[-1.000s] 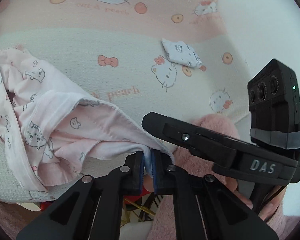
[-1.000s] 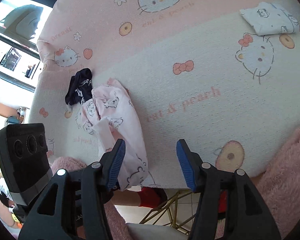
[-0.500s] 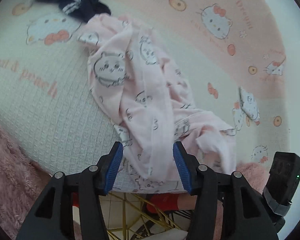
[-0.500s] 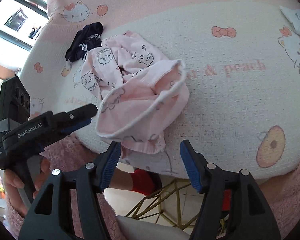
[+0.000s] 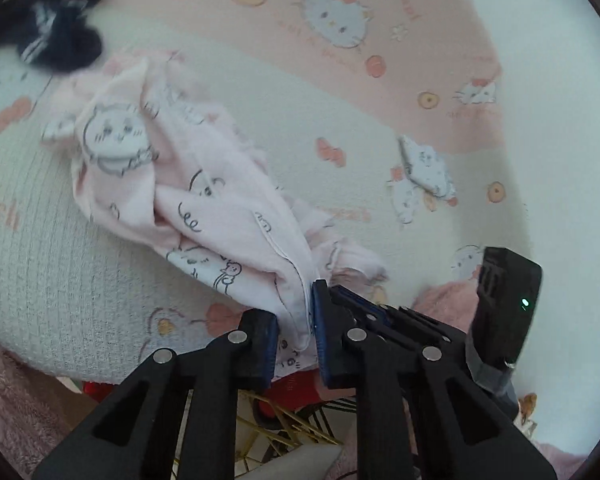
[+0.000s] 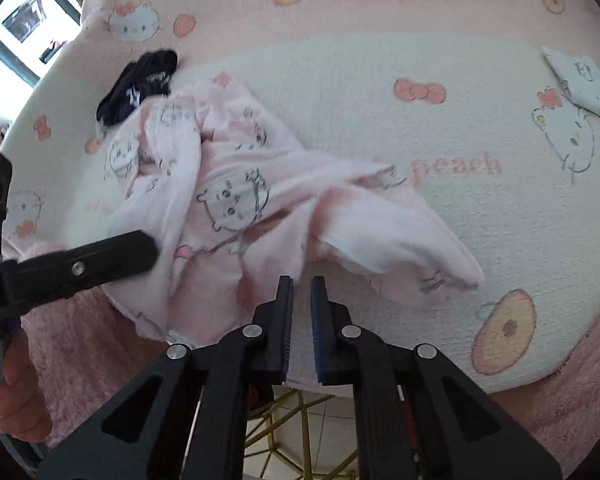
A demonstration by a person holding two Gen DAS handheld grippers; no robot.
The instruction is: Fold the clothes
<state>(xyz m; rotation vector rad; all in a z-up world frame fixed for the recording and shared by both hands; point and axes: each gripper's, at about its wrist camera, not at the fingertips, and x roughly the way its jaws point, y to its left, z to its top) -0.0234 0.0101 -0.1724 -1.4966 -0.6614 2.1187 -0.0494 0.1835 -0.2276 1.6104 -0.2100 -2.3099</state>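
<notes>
A crumpled pink garment (image 5: 188, 196) printed with cartoon animals lies on the cat-patterned cloth (image 5: 340, 128) that covers the table, stretched from the far left toward the near edge, where part of it hangs over. The left gripper (image 5: 294, 334) has its blue-padded fingers pressed onto a bunched hem of that garment right at the table's near edge — closed on fabric. The right gripper (image 6: 301, 312), seen from its own camera, has its fingers drawn nearly together with a thin gap and the garment's fabric blurred just ahead of them; whether any cloth sits between the pads cannot be told. A dark navy garment (image 6: 140, 84) sits bunched at the far left, touching the pink one's far end. A small folded white piece (image 5: 426, 164) lies well apart to the right, with bare patterned cloth between it and the pink garment. The right view alone shows the left tool's black arm (image 6: 80, 268) crossing in over the garment's left side and a window (image 6: 24, 20) beyond the table; the left view alone shows the right tool's black camera block (image 5: 504, 304) with a green light. Pink fuzzy sleeves (image 6: 572, 400) frame the near edge.
</notes>
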